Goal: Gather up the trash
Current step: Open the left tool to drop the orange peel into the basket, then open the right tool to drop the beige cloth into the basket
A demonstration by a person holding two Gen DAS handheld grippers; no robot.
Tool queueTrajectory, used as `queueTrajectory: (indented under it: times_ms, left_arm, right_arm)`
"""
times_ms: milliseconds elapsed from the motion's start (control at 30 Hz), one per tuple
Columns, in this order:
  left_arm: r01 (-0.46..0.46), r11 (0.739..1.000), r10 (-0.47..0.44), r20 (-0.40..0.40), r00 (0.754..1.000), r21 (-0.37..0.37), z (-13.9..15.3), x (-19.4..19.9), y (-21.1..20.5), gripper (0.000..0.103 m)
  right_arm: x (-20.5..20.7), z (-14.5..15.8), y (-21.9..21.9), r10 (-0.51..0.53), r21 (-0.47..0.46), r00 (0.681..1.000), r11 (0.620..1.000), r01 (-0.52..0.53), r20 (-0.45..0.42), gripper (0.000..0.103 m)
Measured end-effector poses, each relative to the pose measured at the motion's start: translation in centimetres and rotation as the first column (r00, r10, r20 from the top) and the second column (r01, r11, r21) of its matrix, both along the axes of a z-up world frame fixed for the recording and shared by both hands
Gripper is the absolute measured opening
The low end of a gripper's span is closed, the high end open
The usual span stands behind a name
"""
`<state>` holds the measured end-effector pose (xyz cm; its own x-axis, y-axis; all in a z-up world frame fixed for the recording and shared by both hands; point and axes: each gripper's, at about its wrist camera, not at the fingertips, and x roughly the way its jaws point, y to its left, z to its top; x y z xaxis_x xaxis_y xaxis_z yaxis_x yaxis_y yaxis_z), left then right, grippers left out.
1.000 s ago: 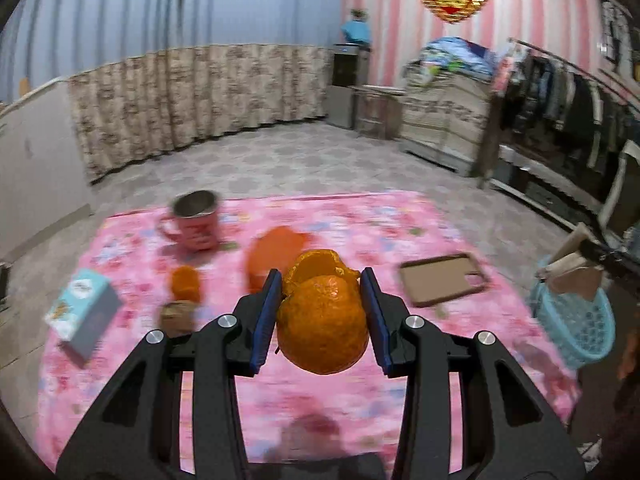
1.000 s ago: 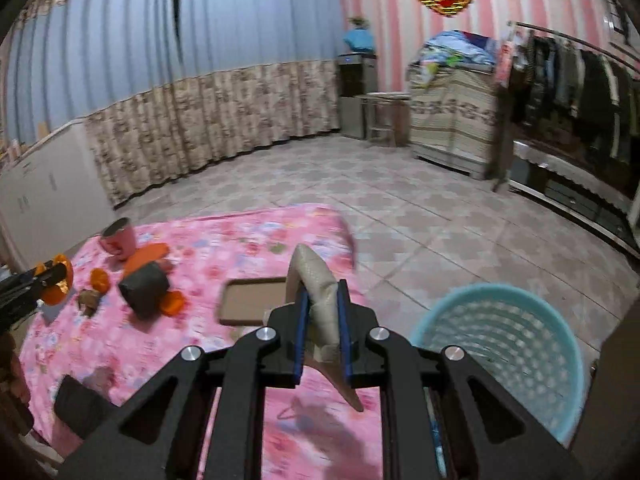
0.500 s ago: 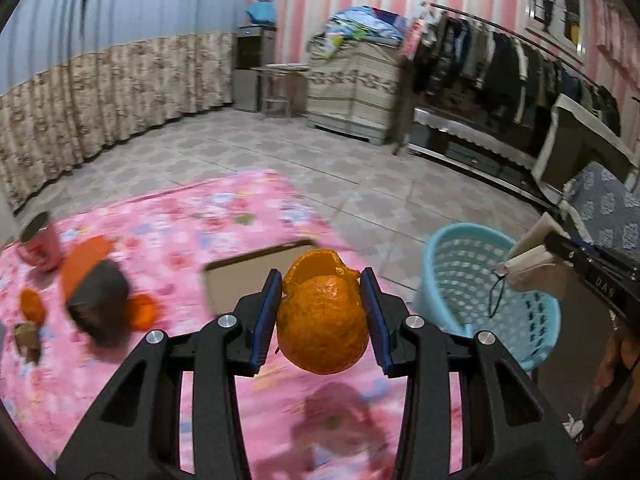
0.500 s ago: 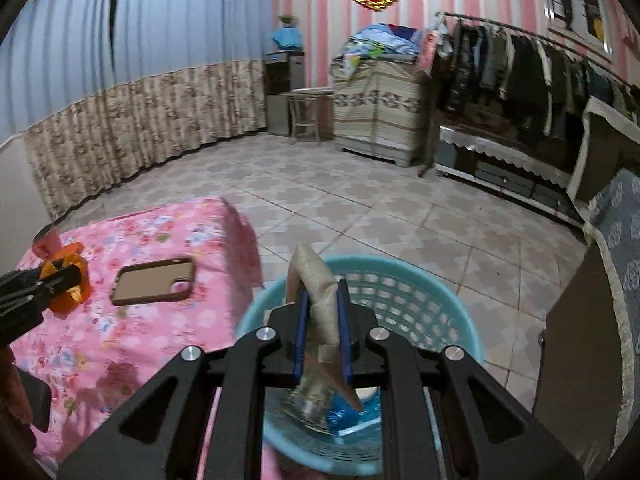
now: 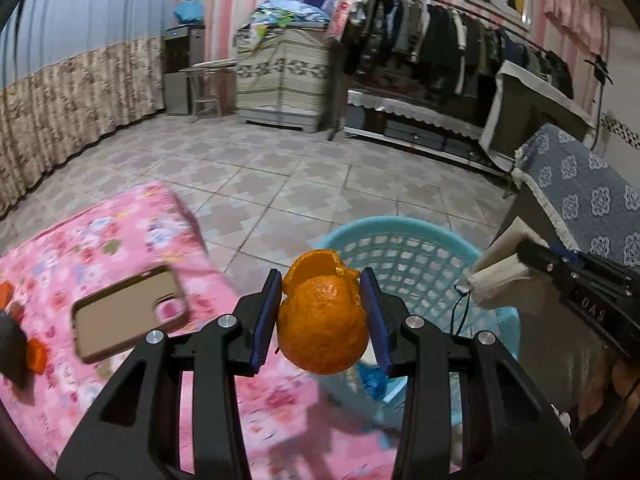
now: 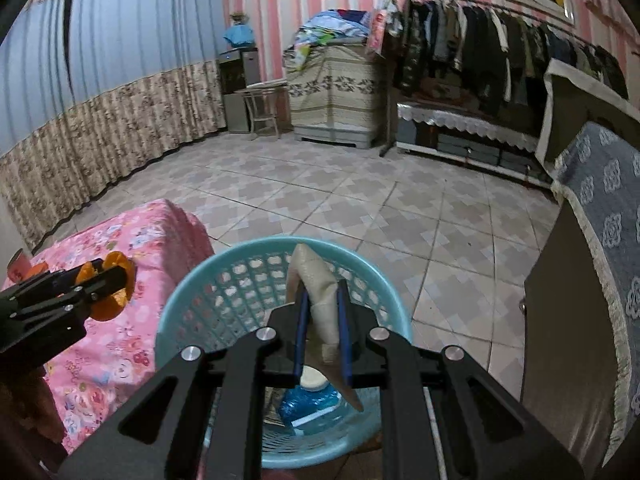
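1. Orange peel, a hollow torn citrus rind (image 5: 323, 326), is clamped between the blue pads of the left gripper (image 5: 322, 320), held over the pink floral table cover's edge (image 5: 176, 216), just beside the round light-blue plastic mesh basket (image 5: 412, 236).
2. Folded beige face mask (image 6: 320, 304) is pinched tight by the right gripper (image 6: 323, 334), held above the basket's open mouth.
3. Basket stands on tiled floor (image 6: 340, 200) just beside the table's corner; a dark cabinet under grey-blue patterned cloth (image 6: 600, 208) sits close on its far side (wide open floor beyond).
4. Counted: one basket, two grippers, one tan-cased phone (image 5: 128, 316) lying on the cover near the basket-side edge.
5. Inside the basket lie a blue crumpled wrapper (image 6: 312, 404) and a pale round lid.
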<state>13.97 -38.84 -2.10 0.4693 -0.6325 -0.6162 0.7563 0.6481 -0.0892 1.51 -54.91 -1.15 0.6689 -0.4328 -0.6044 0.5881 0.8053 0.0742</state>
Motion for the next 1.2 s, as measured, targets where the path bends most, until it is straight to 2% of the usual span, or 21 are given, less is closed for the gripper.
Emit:
queueTrajectory:
  times_ms: [333, 467, 600, 633, 667, 767, 833, 933, 1200]
  left_arm:
    - [0.099, 0.995, -0.099, -0.017, 0.995, 0.033, -0.4, -0.6, -5.9, 0.043]
    - [0.088, 0.996, -0.088, 0.005, 0.996, 0.028, 0.2, -0.7, -5.9, 0.065]
    - [0.037, 0.999, -0.038, 0.036, 0.999, 0.021, 1.2, -0.3, -4.6, 0.079]
    - [0.015, 1.0, -0.017, 0.055, 0.998, 0.022, 1.4, -0.3, -4.1, 0.087]
    - [0.0, 1.0, -0.001, 0.071, 0.997, 0.019, 1.7, -0.3, -3.7, 0.092]
    - [-0.046, 0.999, 0.043, 0.122, 0.992, 0.025, 2.5, -0.5, -2.1, 0.098]
    - [-0.084, 0.996, 0.078, 0.16, 0.984, 0.029, 3.1, -0.6, -0.9, 0.098]
    - [-0.121, 0.992, 0.114, 0.178, 0.977, 0.029, 3.5, -0.6, 0.9, 0.098]
    - [-0.238, 0.971, 0.235, 0.143, 0.962, 0.004, 3.6, 0.6, 6.8, 0.098]
  right_arm:
    - [-1.1, -0.2, -1.4, -0.041, 0.009, 0.999, 0.999, 0.041, -0.004, 0.014]
    - [-1.3, -0.4, -1.5, -0.046, 0.012, 0.999, 0.999, 0.046, -0.007, 0.014]
    - [-1.1, -0.7, -1.3, -0.042, 0.017, 0.999, 0.999, 0.043, -0.015, 0.014]
    - [-0.9, -0.7, -1.2, -0.04, 0.017, 0.999, 0.999, 0.041, -0.017, 0.014]
    - [-0.8, -0.8, -1.1, -0.038, 0.019, 0.999, 0.999, 0.038, -0.017, 0.014]
    - [-0.2, -1.0, -0.7, -0.026, 0.023, 0.999, 0.999, 0.027, -0.019, 0.014]
    - [0.2, -1.1, -0.3, -0.016, 0.023, 1.0, 1.0, 0.017, -0.02, 0.014]
    - [0.9, -1.4, 0.3, 0.001, 0.022, 1.0, 1.0, -0.001, -0.025, 0.014]
    - [3.3, -2.0, 1.3, 0.03, 0.013, 0.998, 0.999, -0.029, -0.056, 0.016]
